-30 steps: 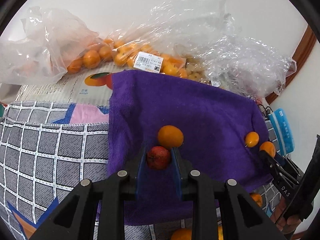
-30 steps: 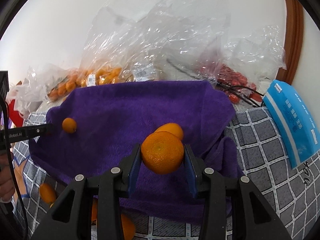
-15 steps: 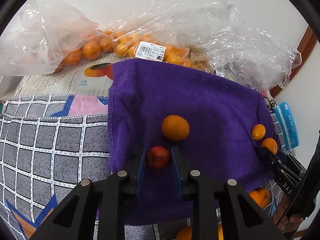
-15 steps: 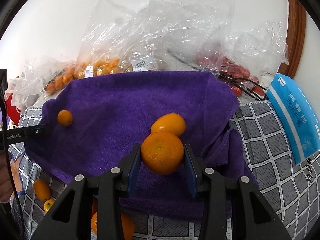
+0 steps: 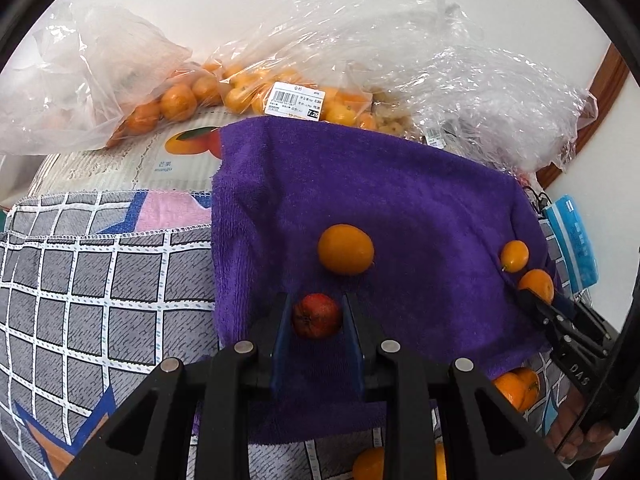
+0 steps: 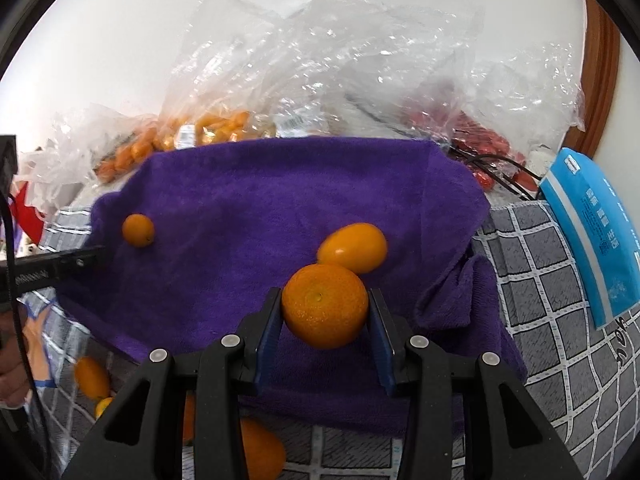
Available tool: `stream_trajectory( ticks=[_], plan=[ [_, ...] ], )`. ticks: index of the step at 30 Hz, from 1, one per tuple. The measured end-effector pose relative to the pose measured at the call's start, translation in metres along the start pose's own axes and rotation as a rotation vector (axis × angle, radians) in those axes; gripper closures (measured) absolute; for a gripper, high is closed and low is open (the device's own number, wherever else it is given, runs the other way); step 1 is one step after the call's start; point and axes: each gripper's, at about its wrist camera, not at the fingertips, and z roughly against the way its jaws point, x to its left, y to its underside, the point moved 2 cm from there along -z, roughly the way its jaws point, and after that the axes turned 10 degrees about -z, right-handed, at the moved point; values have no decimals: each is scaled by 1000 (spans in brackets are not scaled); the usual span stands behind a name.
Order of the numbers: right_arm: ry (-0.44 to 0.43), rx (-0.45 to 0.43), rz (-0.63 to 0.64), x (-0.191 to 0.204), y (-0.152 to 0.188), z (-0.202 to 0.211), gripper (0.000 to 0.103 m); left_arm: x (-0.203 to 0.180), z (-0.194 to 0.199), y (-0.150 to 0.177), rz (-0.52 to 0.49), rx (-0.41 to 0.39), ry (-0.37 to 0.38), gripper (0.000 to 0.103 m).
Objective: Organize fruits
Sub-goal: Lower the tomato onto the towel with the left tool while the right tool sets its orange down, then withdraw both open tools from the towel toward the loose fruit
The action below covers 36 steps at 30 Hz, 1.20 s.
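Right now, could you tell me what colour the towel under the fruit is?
Purple towel; right wrist view shows it best.

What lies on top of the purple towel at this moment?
On the purple towel lie an oval kumquat and a small round orange. The towel patches behind the tangerine and the red fruit held in the fingers are covered.
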Motion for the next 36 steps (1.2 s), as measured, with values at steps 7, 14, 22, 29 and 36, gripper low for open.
stream_trajectory(
  ticks=[7, 14, 22, 29, 36],
  plan=[
    [27, -60, 16, 7, -7, 25, 45, -4, 13, 2, -1, -10, 16, 68],
    [53, -96, -36, 13, -11, 54, 26, -8, 40, 9, -23, -53, 2, 65],
    [62, -159, -26, 34, 1, 92, 26, -11, 69, 25, -63, -105, -25, 65],
    [53, -156, -46, 34, 21, 109, 26, -9, 84, 46, -22, -141, -13, 65],
    [15, -182, -130, 27, 35, 131, 26, -15, 102, 67, -33, -171, -16, 65]
  ],
)
